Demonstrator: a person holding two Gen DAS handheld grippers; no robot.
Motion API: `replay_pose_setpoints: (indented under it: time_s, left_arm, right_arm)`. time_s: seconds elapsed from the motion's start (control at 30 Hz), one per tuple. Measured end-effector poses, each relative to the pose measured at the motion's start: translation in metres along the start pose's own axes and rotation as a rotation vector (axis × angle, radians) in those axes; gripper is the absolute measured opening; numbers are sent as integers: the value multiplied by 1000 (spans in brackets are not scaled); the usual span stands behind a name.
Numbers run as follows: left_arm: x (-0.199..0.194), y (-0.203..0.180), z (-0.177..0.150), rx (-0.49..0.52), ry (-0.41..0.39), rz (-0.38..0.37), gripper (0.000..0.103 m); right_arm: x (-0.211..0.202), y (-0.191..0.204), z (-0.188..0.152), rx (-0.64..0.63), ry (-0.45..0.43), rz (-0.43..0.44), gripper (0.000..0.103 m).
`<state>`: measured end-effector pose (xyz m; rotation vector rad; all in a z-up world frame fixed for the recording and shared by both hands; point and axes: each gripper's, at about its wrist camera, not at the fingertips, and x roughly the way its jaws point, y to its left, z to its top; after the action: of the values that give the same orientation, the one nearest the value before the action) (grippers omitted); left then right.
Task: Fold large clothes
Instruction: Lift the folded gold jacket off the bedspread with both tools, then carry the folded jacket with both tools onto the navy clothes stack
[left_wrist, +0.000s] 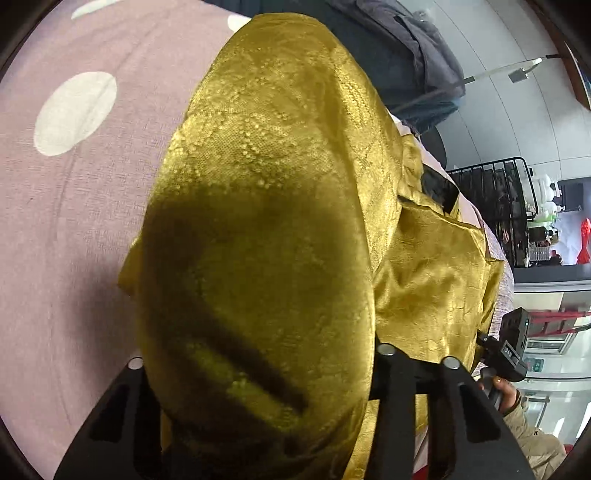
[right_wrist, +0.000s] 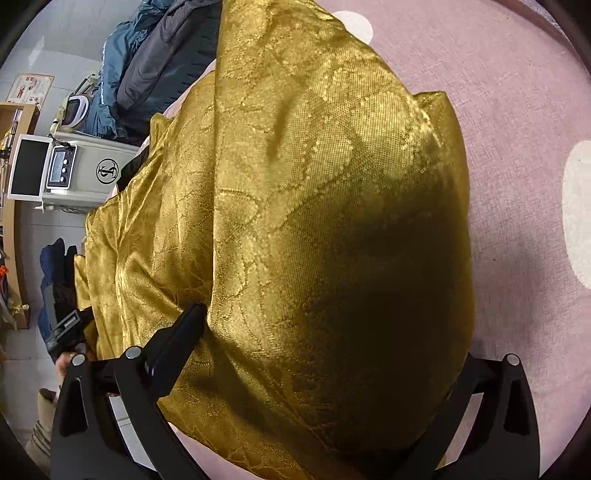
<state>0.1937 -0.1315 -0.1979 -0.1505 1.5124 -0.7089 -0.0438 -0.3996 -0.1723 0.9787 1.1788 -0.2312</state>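
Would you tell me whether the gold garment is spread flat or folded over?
Folded over: one gold garment layer lies doubled across another on the pink sheet.

Black tongs (left_wrist: 258, 417) — beige sleeve (left_wrist: 535, 439)

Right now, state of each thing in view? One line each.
gold garment: on the bed, partly folded, one layer doubled over another, creased.
left gripper: gold fabric draped between its fingers; whether they press on it cannot be told.
right gripper: fabric lies over the gap; grip cannot be told.
pink dotted bedsheet: spread flat under the garment.
dark jackets: heaped at the far edge, unfolded.
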Motion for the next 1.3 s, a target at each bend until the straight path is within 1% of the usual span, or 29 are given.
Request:
replay_pose_setpoints:
  time_s: [0.03, 0.1, 0.13, 0.17, 0.23, 0.3, 0.4, 0.47, 0.6, 0.7, 0.77, 0.83, 0.93, 1.0, 1.07, 1.13, 1.17, 1.2, 1.23, 1.27, 1.3]
  left_arm:
    - [-2, -6, -3, 7, -8, 12, 38]
    - [-5, -15, -3, 18, -21, 20, 32]
    - [-7, -23, -4, 28, -27, 24, 31]
    - [-10, -30, -6, 41, -33, 30, 30]
    - [-16, -48, -10, 73, -47, 46, 28]
    - [-24, -68, -14, 103, -60, 60, 26]
    - [-36, -96, -20, 153, -87, 94, 24]
    - [-48, -113, -26, 188, -110, 96, 22]
    - [-71, -145, -36, 282, -140, 51, 17]
    - [-83, -165, -37, 358, -131, 13, 17]
    - [-94, -172, -37, 406, -129, -22, 16]
    - [-112, -171, -36, 440, -140, -67, 16]
    - [-150, -152, -32, 466, -194, -132, 14]
    - [-188, -123, -25, 446, -251, -167, 14]
    - [-229, -87, -17, 412, -324, -174, 14]
    - [-280, -41, -11, 363, -421, -168, 13]
    - [-307, -16, -12, 335, -472, -153, 13]
    - [-336, 13, -15, 297, -528, -138, 13]
    - [-365, 43, -21, 251, -582, -125, 13]
    - [-394, 73, -30, 202, -640, -95, 13]
    - [-421, 101, -38, 149, -691, -65, 13]
  right_arm:
    - [-1, 1, -2, -10, -10, -14, 95]
    - [-5, 3, -6, -28, -33, -55, 84]
    - [-9, 2, -9, -39, -52, -74, 71]
    - [-11, 1, -11, -40, -60, -54, 52]
    - [-14, -5, -14, -8, -58, 25, 33]
    - [-17, -8, -17, 4, -67, 41, 31]
    - [-24, -1, -25, -29, -90, 35, 24]
    - [-32, 7, -34, -58, -102, 39, 18]
    - [-50, 23, -50, -107, -113, 44, 15]
    - [-67, 37, -60, -111, -125, 75, 13]
    - [-80, 56, -67, -158, -140, 66, 13]
    - [-91, 81, -70, -213, -161, 46, 13]
    - [-104, 126, -70, -250, -200, 49, 12]
    - [-107, 167, -65, -271, -217, 54, 12]
    - [-103, 215, -60, -330, -211, 63, 12]
    - [-93, 280, -54, -434, -201, 81, 12]
    - [-86, 318, -51, -491, -189, 104, 12]
    - [-79, 350, -50, -543, -176, 127, 12]
    - [-69, 392, -47, -598, -157, 158, 12]
    - [-58, 430, -43, -642, -136, 189, 12]
    - [-45, 477, -40, -697, -106, 225, 12]
